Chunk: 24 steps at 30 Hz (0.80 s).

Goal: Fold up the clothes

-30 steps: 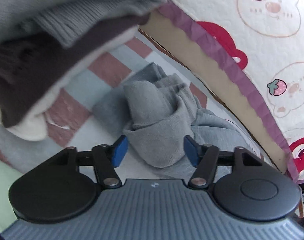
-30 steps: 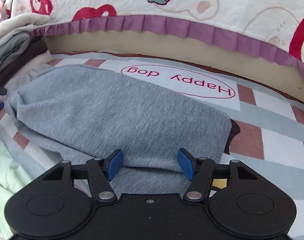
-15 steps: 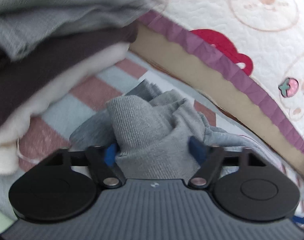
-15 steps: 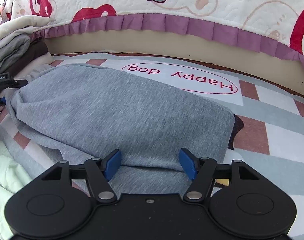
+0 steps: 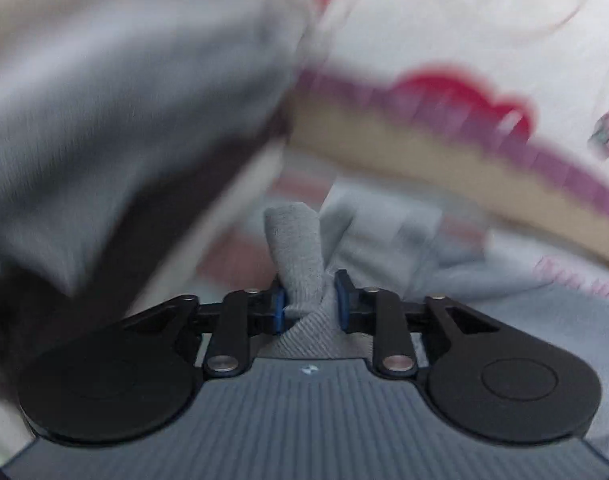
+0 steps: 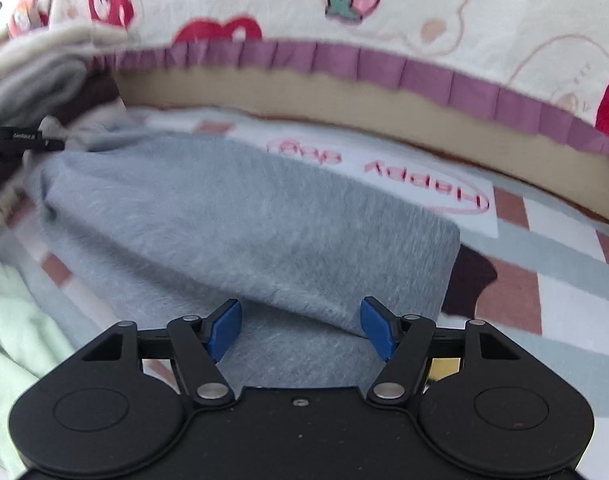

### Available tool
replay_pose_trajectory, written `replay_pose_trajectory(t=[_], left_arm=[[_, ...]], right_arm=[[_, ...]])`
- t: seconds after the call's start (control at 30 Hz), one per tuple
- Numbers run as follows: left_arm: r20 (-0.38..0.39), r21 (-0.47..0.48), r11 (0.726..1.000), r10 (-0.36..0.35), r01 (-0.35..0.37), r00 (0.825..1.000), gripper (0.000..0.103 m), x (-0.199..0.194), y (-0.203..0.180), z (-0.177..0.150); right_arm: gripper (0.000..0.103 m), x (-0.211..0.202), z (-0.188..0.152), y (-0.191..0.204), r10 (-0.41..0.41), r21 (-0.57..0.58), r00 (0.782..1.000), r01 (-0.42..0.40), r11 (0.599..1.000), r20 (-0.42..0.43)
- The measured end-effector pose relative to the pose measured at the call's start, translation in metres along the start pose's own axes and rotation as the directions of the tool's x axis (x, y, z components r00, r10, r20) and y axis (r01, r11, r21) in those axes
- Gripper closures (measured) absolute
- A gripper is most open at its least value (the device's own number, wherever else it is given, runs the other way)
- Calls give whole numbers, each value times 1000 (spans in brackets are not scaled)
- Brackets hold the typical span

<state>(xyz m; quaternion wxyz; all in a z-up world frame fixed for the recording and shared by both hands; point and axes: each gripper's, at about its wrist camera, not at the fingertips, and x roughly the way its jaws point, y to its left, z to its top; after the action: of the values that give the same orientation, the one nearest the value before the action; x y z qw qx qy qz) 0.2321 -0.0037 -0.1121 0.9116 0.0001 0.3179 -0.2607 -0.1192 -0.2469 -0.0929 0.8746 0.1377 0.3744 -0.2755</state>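
The grey garment (image 6: 240, 232) lies on the checked mat (image 6: 564, 280), in front of the quilt's purple frill (image 6: 384, 64) and beside a stack of folded clothes (image 6: 44, 80) at the left of the right wrist view. It is already doubled over, a long flat band. Its long axis runs from the stack toward the near right, roughly along the frill; its squared end (image 6: 444, 264) points right.

It looks like a soft, light knit: it will sag and drag, not slide as a board. It is best taken at corners or hems, one at each end, so that the fold keeps straight.

The right gripper (image 6: 300, 330) stands wide above the near folded edge, the cloth under its pads and not pinched.

The left gripper (image 5: 309, 304) is closing, narrow now, on a bunched ribbed cuff (image 5: 296, 248) at the garment's far left end; the blue pads (image 5: 279, 307) already press the wad. That bunch is thick, so the hold should be firm.
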Motion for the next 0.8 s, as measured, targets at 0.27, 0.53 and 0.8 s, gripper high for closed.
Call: replay_pose_trajectory(t=[0.27, 0.53, 0.8], left_arm=[[115, 177, 977, -140, 118, 983, 79, -40, -19, 9], [-355, 312, 847, -316, 430, 880, 76, 10, -115, -13], [-251, 461, 871, -55, 169, 966, 78, 62, -149, -8]], right_arm=[[32, -13, 6, 2, 49, 2, 997, -50, 999, 62], [32, 16, 27, -54, 70, 204, 997, -78, 976, 46], [39, 77, 63, -60, -14, 89, 1000, 11, 996, 23]])
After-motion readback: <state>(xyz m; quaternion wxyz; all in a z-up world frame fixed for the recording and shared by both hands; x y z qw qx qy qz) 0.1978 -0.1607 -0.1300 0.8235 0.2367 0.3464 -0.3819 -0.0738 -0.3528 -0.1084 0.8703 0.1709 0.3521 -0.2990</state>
